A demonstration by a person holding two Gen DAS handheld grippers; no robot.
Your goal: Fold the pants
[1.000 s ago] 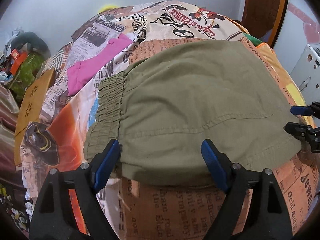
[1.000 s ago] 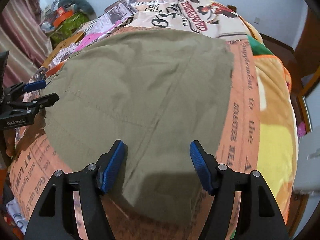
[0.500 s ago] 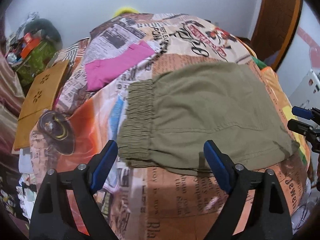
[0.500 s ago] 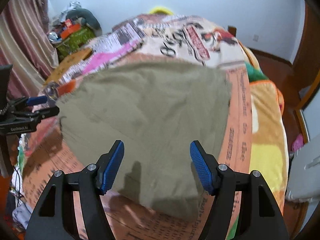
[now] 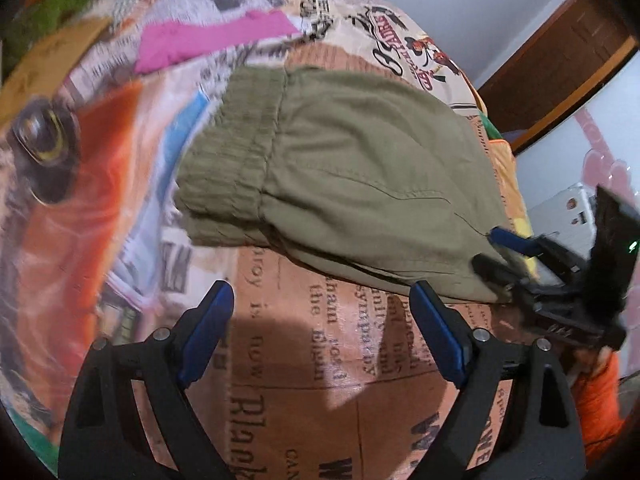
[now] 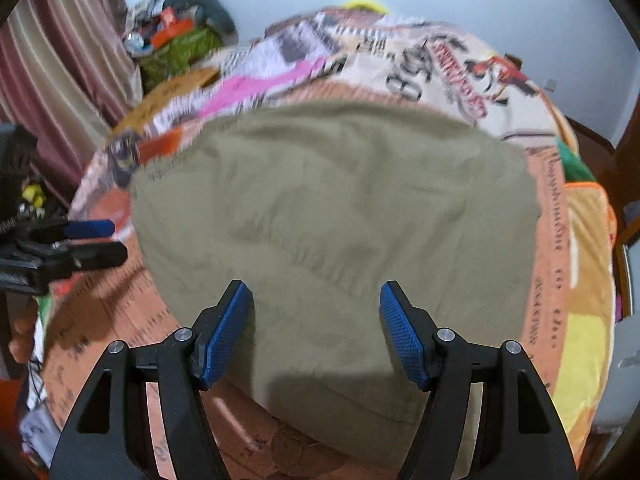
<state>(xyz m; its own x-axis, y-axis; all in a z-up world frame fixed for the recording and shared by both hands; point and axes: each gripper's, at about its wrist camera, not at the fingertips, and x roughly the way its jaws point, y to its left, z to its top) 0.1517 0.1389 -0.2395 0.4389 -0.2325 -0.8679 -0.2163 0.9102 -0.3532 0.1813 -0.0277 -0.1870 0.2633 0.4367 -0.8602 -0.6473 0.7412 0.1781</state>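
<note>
Pants [image 5: 360, 168] lie folded mid-frame on the bed [image 5: 320, 360]. Both grippers, left [image 5: 320, 332] and right [image 6: 316, 332], gape wide, empty. Next likely calls for gripping an edge.

Left gripper [image 5: 320, 334] pulled back off pants [image 5: 360, 184] & swung left, right gripper [image 6: 316, 334] now lower over pants, nearer to left one.
</note>
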